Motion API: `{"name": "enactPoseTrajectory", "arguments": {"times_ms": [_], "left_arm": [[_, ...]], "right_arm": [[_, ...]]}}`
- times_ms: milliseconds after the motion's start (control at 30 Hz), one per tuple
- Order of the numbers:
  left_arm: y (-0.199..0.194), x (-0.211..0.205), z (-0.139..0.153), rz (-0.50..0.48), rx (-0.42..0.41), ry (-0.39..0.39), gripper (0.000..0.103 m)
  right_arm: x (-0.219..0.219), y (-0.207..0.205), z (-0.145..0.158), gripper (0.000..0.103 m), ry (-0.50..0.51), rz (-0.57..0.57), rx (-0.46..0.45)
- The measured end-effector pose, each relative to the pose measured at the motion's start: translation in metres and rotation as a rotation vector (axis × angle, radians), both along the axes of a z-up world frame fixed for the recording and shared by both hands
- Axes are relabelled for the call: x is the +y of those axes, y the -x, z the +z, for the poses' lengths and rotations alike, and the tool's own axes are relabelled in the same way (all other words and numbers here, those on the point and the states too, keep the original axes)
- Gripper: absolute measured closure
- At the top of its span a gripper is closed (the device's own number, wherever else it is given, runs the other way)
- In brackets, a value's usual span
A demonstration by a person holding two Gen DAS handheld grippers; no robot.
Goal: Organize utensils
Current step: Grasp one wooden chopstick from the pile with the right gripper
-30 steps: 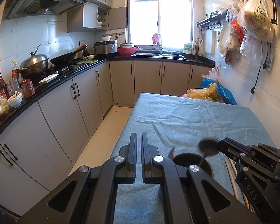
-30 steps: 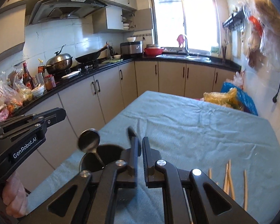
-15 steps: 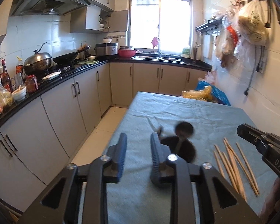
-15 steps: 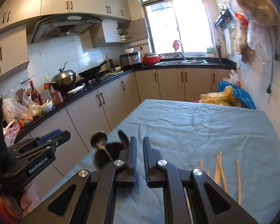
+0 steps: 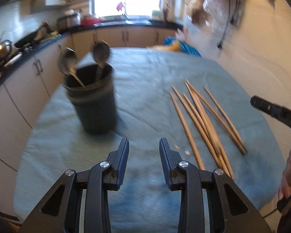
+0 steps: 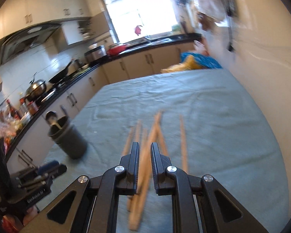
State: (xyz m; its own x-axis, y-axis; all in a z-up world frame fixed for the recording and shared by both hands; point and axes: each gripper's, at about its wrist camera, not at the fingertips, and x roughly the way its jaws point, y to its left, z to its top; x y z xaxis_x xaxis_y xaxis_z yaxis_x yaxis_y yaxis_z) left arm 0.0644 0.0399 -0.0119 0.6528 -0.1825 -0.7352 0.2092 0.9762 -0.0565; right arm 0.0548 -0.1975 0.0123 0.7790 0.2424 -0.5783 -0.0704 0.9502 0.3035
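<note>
A black utensil cup [image 5: 94, 99] stands on the teal tablecloth [image 5: 145, 81] and holds two metal spoons [image 5: 101, 53]. Several wooden chopsticks [image 5: 201, 116] lie loose to its right. My left gripper [image 5: 144, 144] is open and empty, above the cloth in front of the cup. My right gripper [image 6: 145, 149] is partly open above the chopsticks [image 6: 145, 155], which show between its fingers but are not clamped. The cup [image 6: 67, 137] also shows at the left of the right wrist view. The right gripper's body [image 5: 277, 112] shows at the right edge of the left wrist view.
A kitchen counter with a wok, pots and bottles [image 6: 35, 89] runs along the left. Blue and yellow bags [image 5: 182, 47] sit at the table's far end. The wall [image 5: 252, 48] stands close on the right. The left gripper's body [image 6: 29, 184] is at the lower left.
Both views have pulled back and tilted down towards the table, with motion blur. The left gripper has opened wide from shut. The right gripper has opened a little and moved over the chopsticks.
</note>
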Motion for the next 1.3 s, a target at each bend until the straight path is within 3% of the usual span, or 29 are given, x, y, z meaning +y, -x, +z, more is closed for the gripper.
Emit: {"name": "enactPoseTrajectory", "arguments": {"times_ms": [167, 300, 367, 467, 667, 733, 833, 900, 1067, 1133, 1300], "left_arm": [[-0.005, -0.014, -0.008, -0.030, 0.062, -0.024, 0.072], [-0.011, -0.023, -0.011, -0.030, 0.099, -0.040, 0.072], [-0.014, -0.026, -0.012, -0.025, 0.112, -0.041, 0.072], [-0.015, -0.030, -0.011, -0.021, 0.119, -0.042, 0.072], [-0.014, -0.035, -0.011, -0.034, 0.123, -0.070, 0.072], [-0.015, -0.035, -0.011, -0.038, 0.127, -0.074, 0.072], [-0.016, -0.033, -0.012, -0.042, 0.130, -0.080, 0.072], [-0.017, -0.032, -0.013, -0.039, 0.134, -0.082, 0.072], [-0.021, -0.033, -0.012, -0.039, 0.136, -0.087, 0.072], [-0.024, -0.036, -0.011, -0.041, 0.140, -0.090, 0.072], [-0.040, -0.051, -0.008, -0.042, 0.148, -0.108, 0.072]], "right_arm": [[-0.034, 0.001, -0.019, 0.090, -0.055, -0.035, 0.060], [-0.046, -0.016, -0.021, 0.089, -0.076, 0.000, 0.102], [-0.051, -0.033, -0.020, 0.082, -0.067, 0.012, 0.138], [-0.060, -0.069, -0.023, 0.064, -0.065, 0.016, 0.194], [-0.056, -0.138, -0.039, 0.065, -0.040, 0.021, 0.289], [-0.051, -0.159, -0.050, 0.067, -0.045, 0.042, 0.338], [-0.044, -0.179, -0.057, 0.069, 0.026, 0.027, 0.359], [-0.039, -0.190, -0.063, 0.077, 0.070, 0.024, 0.388], [-0.030, -0.198, -0.069, 0.080, 0.183, 0.042, 0.410], [-0.028, -0.196, -0.068, 0.095, 0.226, 0.066, 0.412], [-0.045, -0.173, -0.064, 0.097, 0.165, 0.063, 0.377]]}}
